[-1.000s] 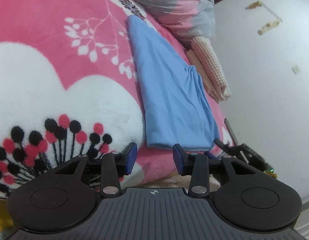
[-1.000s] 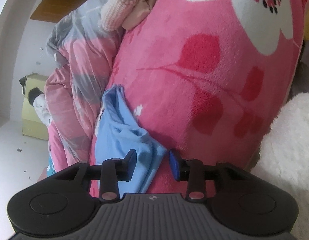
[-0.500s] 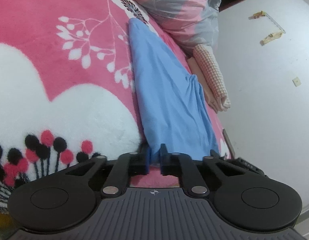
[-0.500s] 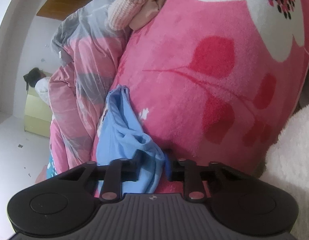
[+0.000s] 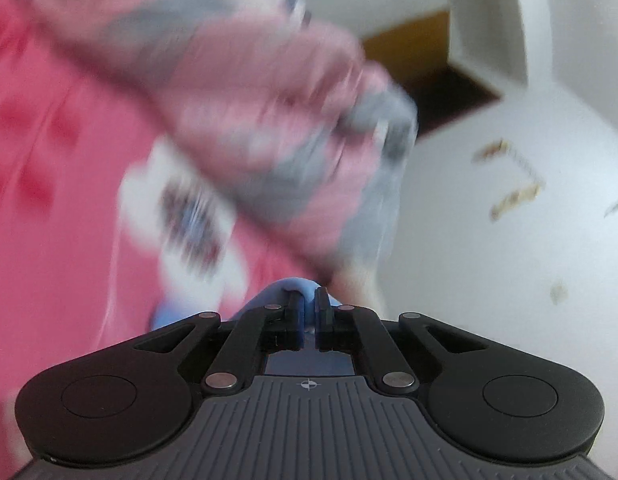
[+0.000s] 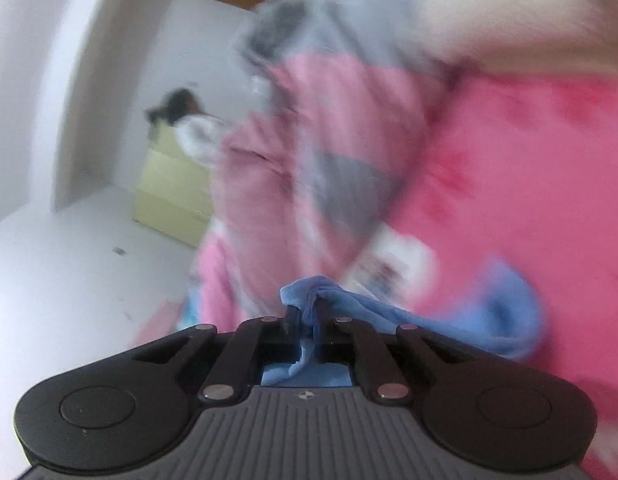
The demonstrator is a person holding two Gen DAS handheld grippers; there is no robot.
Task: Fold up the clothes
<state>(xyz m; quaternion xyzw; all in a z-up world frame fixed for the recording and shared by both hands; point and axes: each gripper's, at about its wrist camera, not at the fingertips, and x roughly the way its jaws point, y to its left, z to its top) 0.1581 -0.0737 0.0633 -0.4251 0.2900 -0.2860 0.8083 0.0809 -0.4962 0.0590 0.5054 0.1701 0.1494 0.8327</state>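
The light blue garment [image 5: 287, 290] bunches between the fingers of my left gripper [image 5: 307, 304], which is shut on its edge. Most of the cloth is hidden under the gripper body in the left wrist view. In the right wrist view my right gripper [image 6: 307, 312] is shut on another bunched corner of the blue garment [image 6: 461, 320], and the cloth trails off to the right over the pink floral blanket [image 6: 529, 184]. Both views are heavily motion-blurred.
A pink and grey quilt [image 5: 245, 92] is heaped ahead on the pink blanket [image 5: 49, 200]. White wall [image 5: 509, 240] lies to the right in the left wrist view. A pale yellow box [image 6: 169, 196] stands on the white floor [image 6: 69, 264] beside the bed.
Both grippers, shut on the blue garment half a second ago, have lifted and swung with it towards the quilt. The garment no longer lies flat on the blanket.
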